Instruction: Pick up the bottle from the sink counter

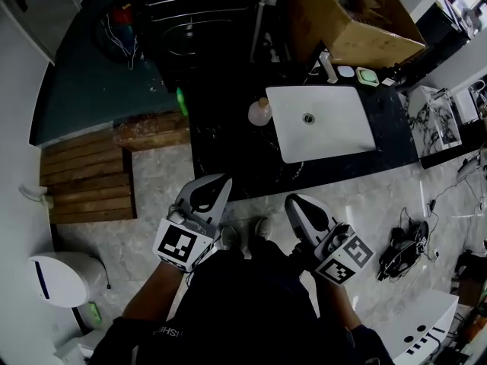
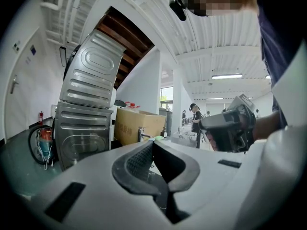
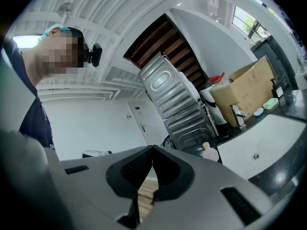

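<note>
Bottle [image 1: 259, 112]: small, round, pale, tan cap; upright on the black sink counter [image 1: 228, 158], just beside the left edge of the white sink basin [image 1: 327, 131]; well apart from both grippers.
Left gripper [image 2: 152, 143]: jaws clenched tip to tip, nothing between them; held over the floor, short of the counter.
Right gripper [image 3: 152, 148]: jaws pressed together, empty; near the left one, not touching.
Marker cubes [image 1: 183, 245]: black-and-white square code patterns, no words.
Cardboard box [image 1: 358, 21]: open, at the counter's back; side print too blurred to read.
Sleeve [image 1: 163, 329]: dark, white lettering partly hidden, unreadable.
Wooden pallet [image 1: 84, 177]: on the floor, left of the counter.
</note>
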